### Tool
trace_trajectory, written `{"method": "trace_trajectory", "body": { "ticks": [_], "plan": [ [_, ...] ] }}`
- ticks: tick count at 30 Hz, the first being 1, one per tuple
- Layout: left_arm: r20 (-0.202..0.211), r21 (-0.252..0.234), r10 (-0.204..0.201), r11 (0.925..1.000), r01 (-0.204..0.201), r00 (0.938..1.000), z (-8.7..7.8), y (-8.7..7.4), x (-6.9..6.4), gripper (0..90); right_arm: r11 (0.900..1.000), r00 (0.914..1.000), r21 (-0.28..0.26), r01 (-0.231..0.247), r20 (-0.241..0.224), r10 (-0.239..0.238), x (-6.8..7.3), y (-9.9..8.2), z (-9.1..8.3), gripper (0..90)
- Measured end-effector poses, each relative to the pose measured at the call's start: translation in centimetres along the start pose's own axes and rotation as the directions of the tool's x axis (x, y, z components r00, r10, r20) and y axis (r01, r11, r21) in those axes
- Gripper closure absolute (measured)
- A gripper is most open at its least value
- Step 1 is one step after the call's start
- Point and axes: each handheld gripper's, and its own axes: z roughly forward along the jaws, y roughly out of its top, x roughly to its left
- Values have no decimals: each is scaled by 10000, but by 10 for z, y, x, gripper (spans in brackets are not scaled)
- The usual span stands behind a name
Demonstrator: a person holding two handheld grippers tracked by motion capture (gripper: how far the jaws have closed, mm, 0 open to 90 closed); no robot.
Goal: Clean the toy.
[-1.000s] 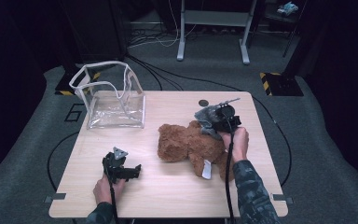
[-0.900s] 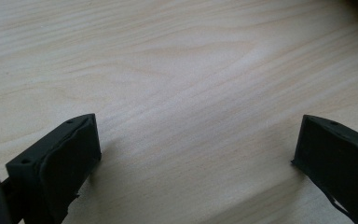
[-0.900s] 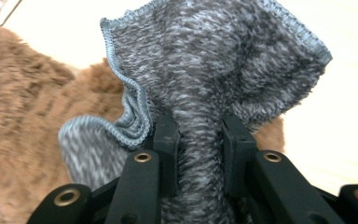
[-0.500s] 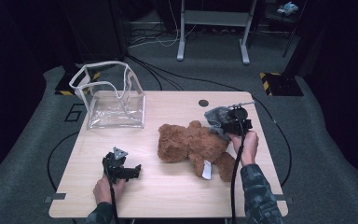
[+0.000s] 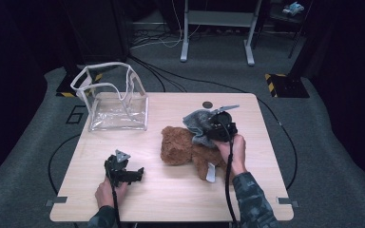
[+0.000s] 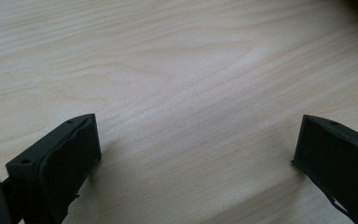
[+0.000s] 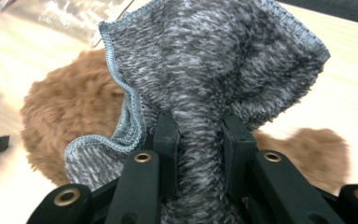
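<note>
A brown teddy bear (image 5: pixel 185 148) lies on the wooden table (image 5: pixel 171 199) right of centre, with a white tag at its near side. My right gripper (image 5: pixel 208 127) hangs over the bear, shut on a grey fleecy cloth (image 5: pixel 196 121). In the right gripper view the cloth (image 7: pixel 214 70) is bunched between the two black pads (image 7: pixel 168 140) and fans out above them, with the bear (image 7: pixel 70 116) behind it. My left gripper (image 5: pixel 135 175) rests low near the table's front left, open; its jaws stand wide apart over bare wood (image 6: pixel 182 93).
A clear plastic bag (image 5: pixel 111 97) with white trim stands open at the table's back left. A small dark disc (image 5: pixel 207 104) lies near the far edge. Cables and metal stand legs (image 5: pixel 216 38) cross the floor beyond the table.
My right gripper has carried the grey cloth leftward and a little up, over the bear. The left gripper has stayed where it was.
</note>
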Motion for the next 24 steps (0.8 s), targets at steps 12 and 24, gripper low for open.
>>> {"method": "trace_trajectory", "body": {
  "ticks": [12,24],
  "plan": [
    [-1,-5,-9,10000,9,10000,0,0,0,0,9990,10000,456,-16,-71,19,1,-9,19,711],
    [3,20,-2,10000,2,10000,0,0,0,0,9971,9944,282,-701,813,676,-41,-26,-10,714]
  ]
}}
